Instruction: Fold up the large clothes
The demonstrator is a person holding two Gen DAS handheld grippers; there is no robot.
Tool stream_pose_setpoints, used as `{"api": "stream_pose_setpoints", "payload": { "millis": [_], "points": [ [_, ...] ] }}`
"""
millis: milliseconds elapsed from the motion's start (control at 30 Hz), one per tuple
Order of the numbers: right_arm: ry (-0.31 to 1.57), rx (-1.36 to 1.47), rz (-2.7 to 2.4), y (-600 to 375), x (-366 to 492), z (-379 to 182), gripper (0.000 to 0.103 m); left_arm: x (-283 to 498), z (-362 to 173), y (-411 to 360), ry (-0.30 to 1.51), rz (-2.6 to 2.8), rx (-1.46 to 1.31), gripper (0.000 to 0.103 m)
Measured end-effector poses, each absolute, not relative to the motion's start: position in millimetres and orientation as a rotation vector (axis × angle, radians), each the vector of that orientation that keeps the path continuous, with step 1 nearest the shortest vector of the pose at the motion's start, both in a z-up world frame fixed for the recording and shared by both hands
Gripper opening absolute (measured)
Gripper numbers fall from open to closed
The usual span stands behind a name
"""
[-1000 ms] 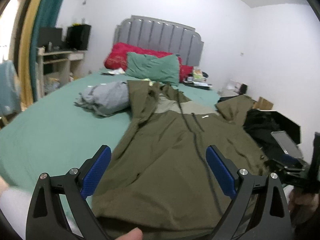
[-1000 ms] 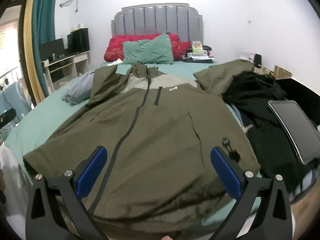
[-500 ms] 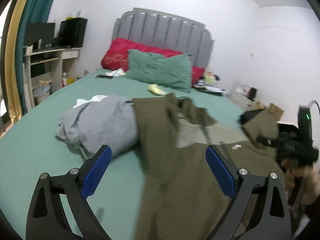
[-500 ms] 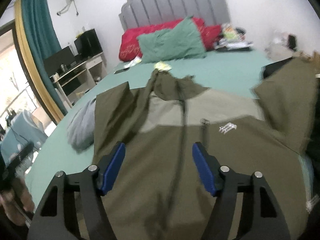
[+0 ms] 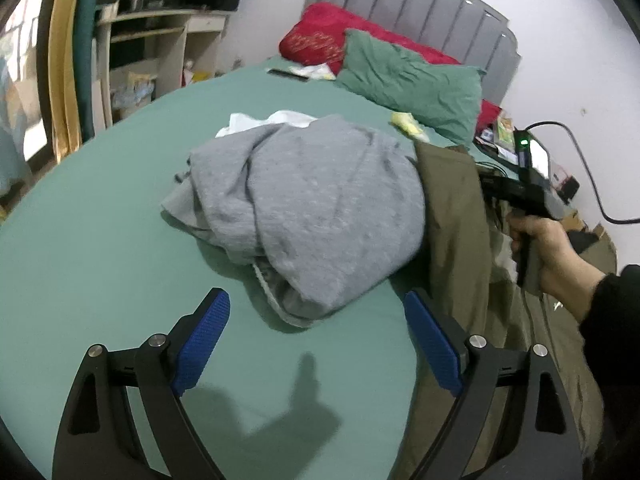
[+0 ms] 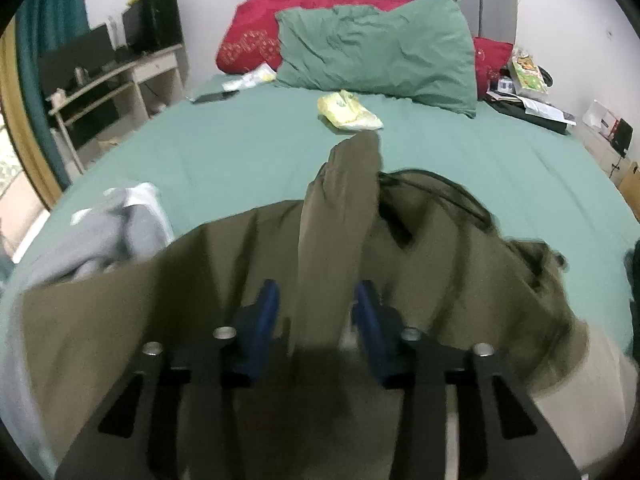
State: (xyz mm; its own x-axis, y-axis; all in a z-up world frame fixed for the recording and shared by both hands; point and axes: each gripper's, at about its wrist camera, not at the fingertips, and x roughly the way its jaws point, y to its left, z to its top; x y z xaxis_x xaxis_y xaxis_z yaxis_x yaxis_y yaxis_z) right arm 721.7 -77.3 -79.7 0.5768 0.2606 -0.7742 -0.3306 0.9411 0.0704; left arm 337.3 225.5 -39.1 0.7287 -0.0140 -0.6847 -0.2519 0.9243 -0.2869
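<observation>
An olive jacket (image 6: 460, 264) lies bunched on the green bed sheet (image 6: 248, 152), its hood rising as a ridge (image 6: 344, 200). My right gripper (image 6: 316, 286) straddles that ridge low down. Its jaws are closing with the fabric between the blue pads (image 6: 266, 304), though blur hides whether they press. In the left wrist view the jacket (image 5: 452, 216) runs down the right side, where a hand (image 5: 548, 240) holds the right gripper. My left gripper (image 5: 316, 300) hovers over bare sheet just short of a crumpled grey garment (image 5: 320, 200), its jaws wide, closing slightly, nothing between them.
A green pillow (image 6: 376, 48) and a red pillow (image 6: 248, 44) lean on the grey headboard (image 5: 420, 12). A yellow packet (image 6: 348, 114) and a dark phone (image 6: 212, 97) lie on the sheet. A desk with shelves (image 5: 152, 52) stands left of the bed, clutter (image 6: 528, 80) at the right.
Both grippers swept from the jacket's hem up toward the hood end. The right jaws narrowed from wide open around the hood ridge. The left now faces the grey garment.
</observation>
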Motion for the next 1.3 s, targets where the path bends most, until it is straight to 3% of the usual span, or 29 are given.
{"api": "stream_pose_setpoints", "payload": {
  "millis": [33, 67, 233, 433, 533, 633, 800, 867, 967, 1133, 1300],
  "points": [
    [0.904, -0.101, 0.346, -72, 728, -84, 0.012, 337, -40, 228, 0.75, 0.127, -0.386, 0.091],
    [0.91, -0.118, 0.343, -68, 730, -85, 0.002, 337, -41, 232, 0.752, 0.127, -0.386, 0.091],
    [0.756, -0.122, 0.344, -76, 693, -21, 0.002, 335, -37, 234, 0.752, 0.115, -0.417, 0.091],
    [0.584, -0.169, 0.244, -164, 581, 87, 0.002, 334, -29, 208, 0.748, 0.059, -0.434, 0.091],
    [0.599, -0.164, 0.1, -230, 550, 92, 0.002, 334, -27, 190, 0.754, 0.031, -0.422, 0.091],
    [0.725, -0.048, -0.021, -302, 523, 53, 0.003, 334, -29, 168, 0.774, 0.012, -0.374, 0.091],
    [0.997, 0.063, 0.034, -364, 493, -49, 0.008, 335, -38, 138, 0.814, -0.017, -0.315, 0.091],
    [1.062, 0.044, 0.038, -374, 475, -74, 0.028, 336, -40, 129, 0.826, -0.042, -0.312, 0.091],
    [1.022, 0.043, 0.06, -388, 460, -63, 0.041, 339, -44, 115, 0.833, -0.094, -0.317, 0.091],
    [0.877, 0.069, 0.039, -421, 469, -28, 0.047, 346, -55, 91, 0.824, -0.15, -0.254, 0.091],
    [1.012, 0.291, 0.111, -440, 542, -60, 0.05, 379, -61, 68, 0.795, -0.185, -0.172, 0.085]
  ]
}}
